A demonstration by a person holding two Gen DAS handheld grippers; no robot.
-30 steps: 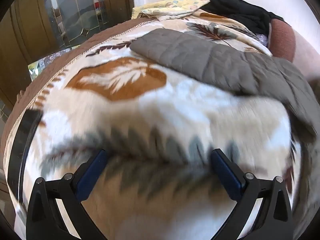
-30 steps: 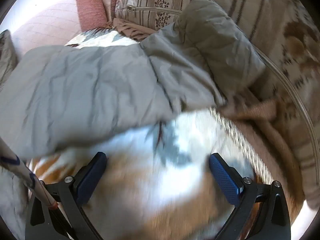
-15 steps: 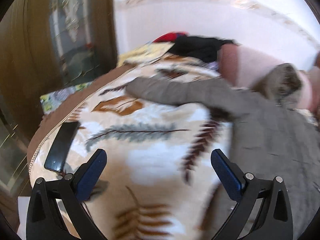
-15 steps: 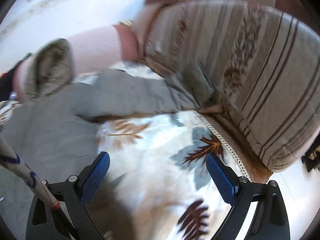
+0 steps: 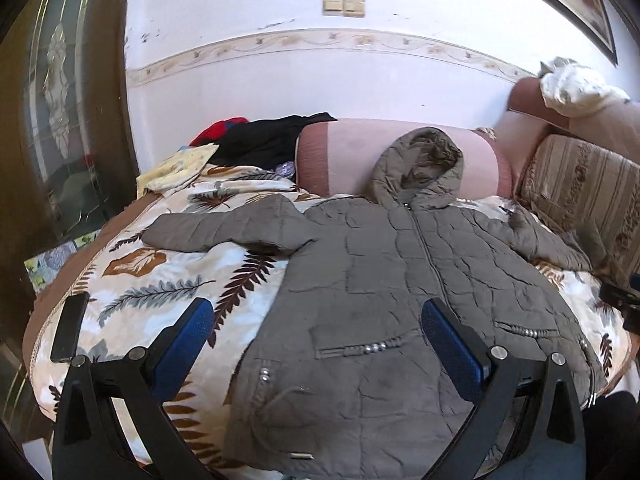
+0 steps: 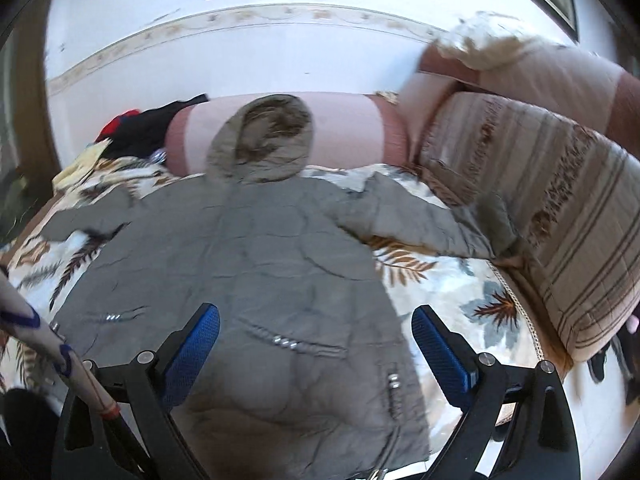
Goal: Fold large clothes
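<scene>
I have pulled both grippers back from the blanket, so the whole coat (image 5: 400,280) now fills the centre of each view. It lies flat, zipped, sleeves spread, hood (image 6: 264,140) up top: spread, nothing folded. My left gripper (image 5: 316,344) and right gripper (image 6: 316,344) gape empty.
</scene>
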